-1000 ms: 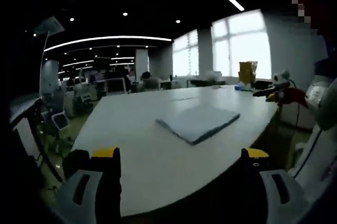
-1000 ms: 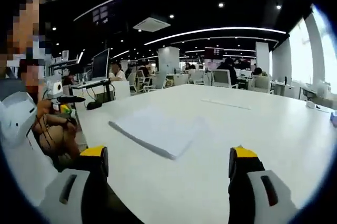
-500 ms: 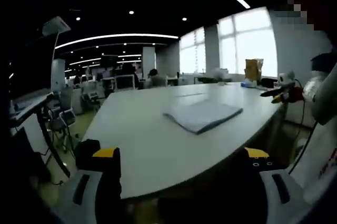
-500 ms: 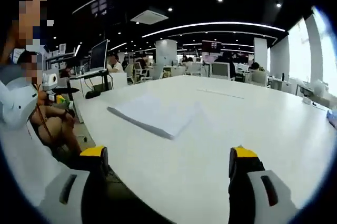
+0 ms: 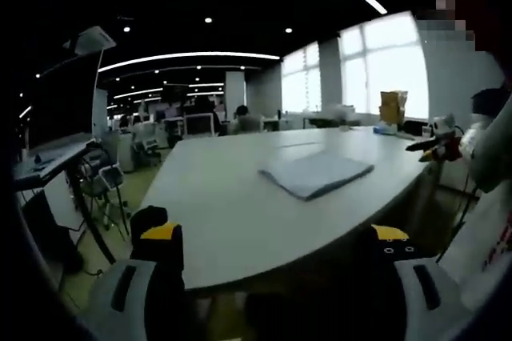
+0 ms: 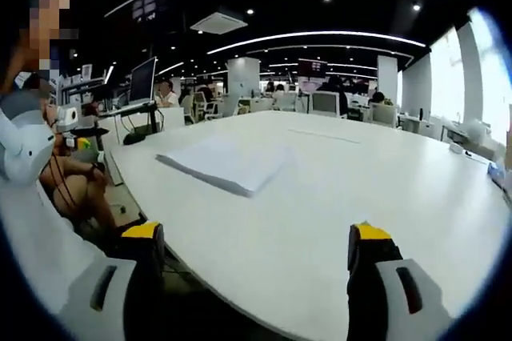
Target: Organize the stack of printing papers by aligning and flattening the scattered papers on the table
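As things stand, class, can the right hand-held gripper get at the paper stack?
Probably yes: the right hand-held gripper is open, and only bare table lies between it and the paper stack.

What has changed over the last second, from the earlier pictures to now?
Both grippers have drawn back from the table: in each view the paper stack sits further off and more of the table's near edge shows. That is camera motion; the stack has not shifted on the table. Nothing was grasped or released. The left gripper and right gripper stay open and empty.
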`<state>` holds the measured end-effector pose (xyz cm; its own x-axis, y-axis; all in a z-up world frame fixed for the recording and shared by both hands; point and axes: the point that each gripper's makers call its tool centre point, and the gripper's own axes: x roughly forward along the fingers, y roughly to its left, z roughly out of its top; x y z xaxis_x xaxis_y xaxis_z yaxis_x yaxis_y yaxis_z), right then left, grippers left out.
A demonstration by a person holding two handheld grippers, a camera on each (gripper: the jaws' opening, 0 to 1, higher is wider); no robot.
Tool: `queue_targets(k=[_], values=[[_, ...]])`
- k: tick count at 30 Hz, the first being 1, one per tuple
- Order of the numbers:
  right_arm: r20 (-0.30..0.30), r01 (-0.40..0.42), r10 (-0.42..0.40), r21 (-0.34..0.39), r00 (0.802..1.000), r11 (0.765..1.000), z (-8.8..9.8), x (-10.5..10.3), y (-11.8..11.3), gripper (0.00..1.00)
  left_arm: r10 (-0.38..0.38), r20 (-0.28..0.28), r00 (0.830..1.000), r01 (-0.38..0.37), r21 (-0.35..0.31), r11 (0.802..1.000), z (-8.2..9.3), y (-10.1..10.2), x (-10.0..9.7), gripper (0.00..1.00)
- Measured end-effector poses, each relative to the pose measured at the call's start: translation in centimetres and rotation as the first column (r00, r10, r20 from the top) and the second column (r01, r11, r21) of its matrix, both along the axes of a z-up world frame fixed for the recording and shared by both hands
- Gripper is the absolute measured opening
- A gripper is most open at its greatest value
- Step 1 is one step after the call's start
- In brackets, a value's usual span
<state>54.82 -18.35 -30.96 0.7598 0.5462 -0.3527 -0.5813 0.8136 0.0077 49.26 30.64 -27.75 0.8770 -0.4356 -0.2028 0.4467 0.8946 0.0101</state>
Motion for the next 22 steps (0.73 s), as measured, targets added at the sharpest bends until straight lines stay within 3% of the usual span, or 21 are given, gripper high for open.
queue_targets(k=[22], values=[[0.004, -0.008, 0.008, 0.003, 1.0, 1.0, 0.16, 0.58, 0.16, 0.9, -0.002, -0.016, 1.0, 0.003, 0.015, 1.0, -0.95, -0.34, 0.17, 0.97]])
